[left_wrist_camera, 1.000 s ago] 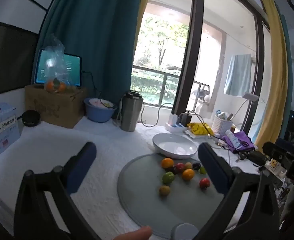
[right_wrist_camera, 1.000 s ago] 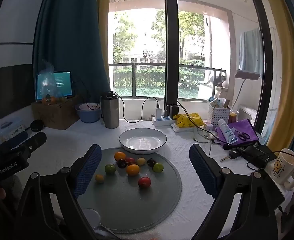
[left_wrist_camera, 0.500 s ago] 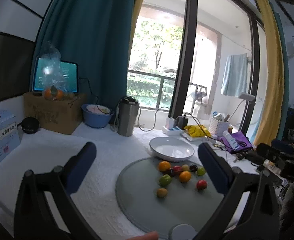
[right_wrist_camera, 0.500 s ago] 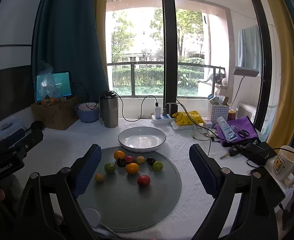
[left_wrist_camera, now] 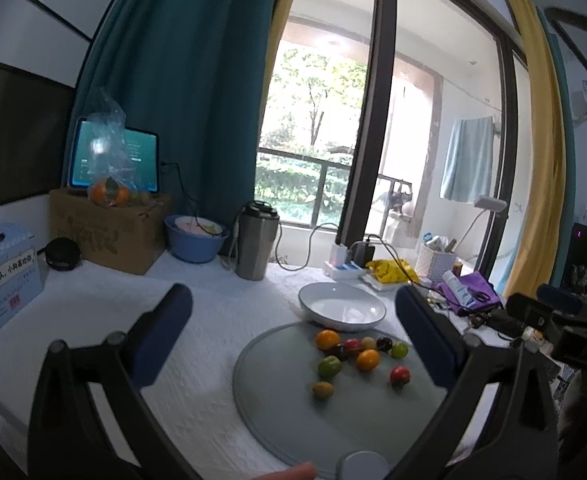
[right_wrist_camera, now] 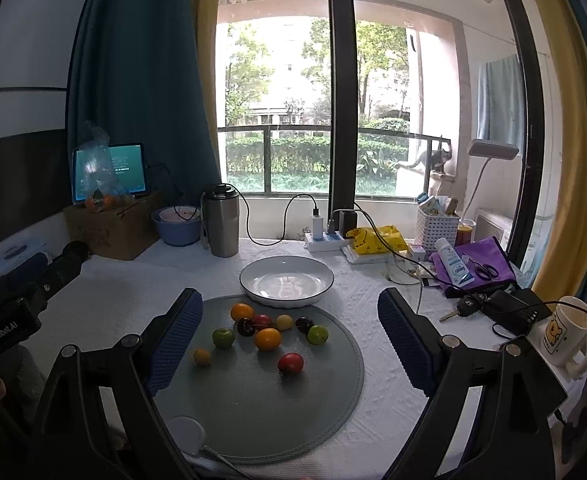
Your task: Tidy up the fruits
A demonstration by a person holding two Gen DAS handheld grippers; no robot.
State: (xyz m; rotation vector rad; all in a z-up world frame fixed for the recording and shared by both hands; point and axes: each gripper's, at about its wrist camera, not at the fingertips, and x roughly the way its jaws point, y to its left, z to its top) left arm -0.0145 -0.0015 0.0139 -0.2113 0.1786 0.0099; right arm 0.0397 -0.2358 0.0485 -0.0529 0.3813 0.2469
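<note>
From the left wrist view I saw my left gripper (left_wrist_camera: 293, 332) spread wide and empty above bare white tablecloth (left_wrist_camera: 197, 344) left of the round grey placemat (left_wrist_camera: 277, 384). From the right wrist view, my right gripper (right_wrist_camera: 289, 340) gaped empty over small scattered fruits (right_wrist_camera: 267, 338) mid-mat, the shallow white plate (right_wrist_camera: 286, 280) touching its far edge.

Steel tumbler (right_wrist_camera: 222, 224) beside blue bowl (right_wrist_camera: 178, 227); mug (right_wrist_camera: 565, 332) apart.
</note>
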